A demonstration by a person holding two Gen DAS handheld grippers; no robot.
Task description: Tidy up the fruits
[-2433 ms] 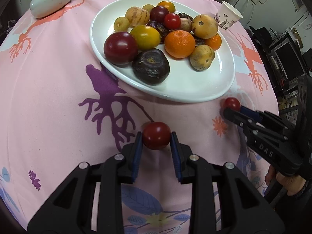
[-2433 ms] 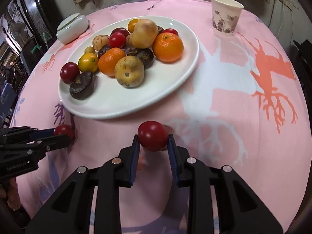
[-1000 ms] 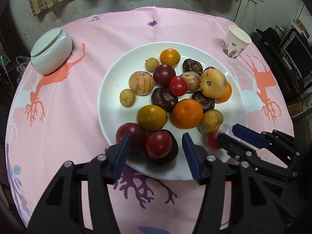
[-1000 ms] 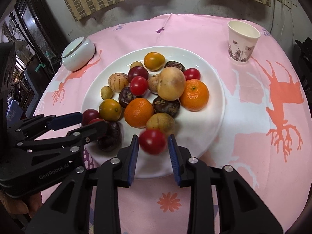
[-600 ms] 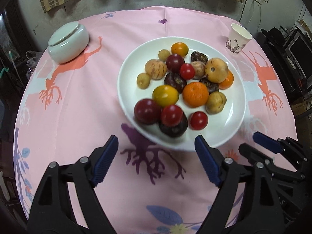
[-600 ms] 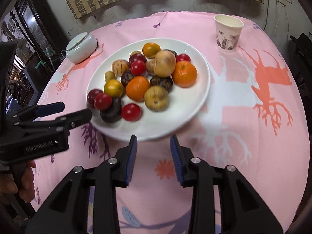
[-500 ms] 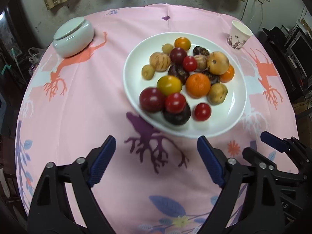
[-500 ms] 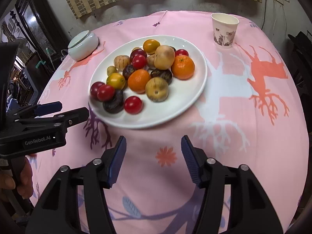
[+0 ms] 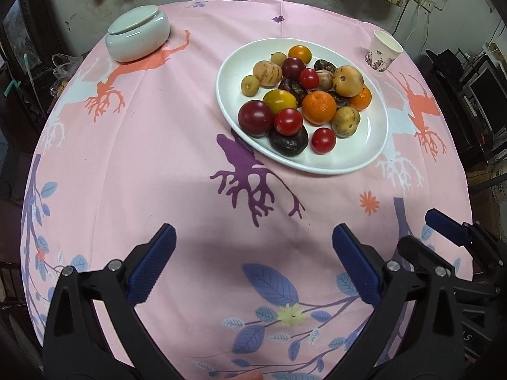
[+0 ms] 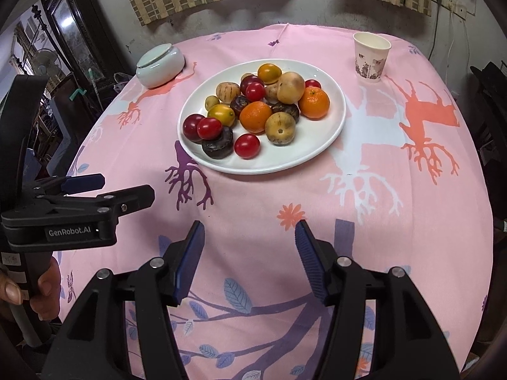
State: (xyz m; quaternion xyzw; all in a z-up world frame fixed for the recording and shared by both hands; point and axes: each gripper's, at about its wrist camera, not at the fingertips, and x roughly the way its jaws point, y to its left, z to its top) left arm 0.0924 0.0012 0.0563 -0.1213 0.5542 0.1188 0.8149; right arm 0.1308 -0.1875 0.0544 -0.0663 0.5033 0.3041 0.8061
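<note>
A white plate [image 9: 364, 158] [image 10: 317, 155] holds several fruits: oranges, brown pears, dark plums and red tomatoes. One red tomato [image 9: 288, 121] [image 10: 209, 128] rests on a dark fruit, another red tomato [image 9: 323, 140] [image 10: 247, 146] lies on the plate's near side. My left gripper [image 9: 253, 262] [image 10: 104, 186] is open and empty, well short of the plate. My right gripper [image 10: 248, 253] [image 9: 443, 231] is open and empty, also short of the plate.
A pale green lidded bowl [image 9: 137, 38] [image 10: 160, 66] stands at the far left. A paper cup [image 9: 383, 50] [image 10: 370, 55] stands at the far right. The pink patterned tablecloth [image 9: 158, 158] covers a round table with dark furniture around it.
Both grippers carried a red tomato over the plate, opened and left it there, then drew back toward the near edge with jaws wide.
</note>
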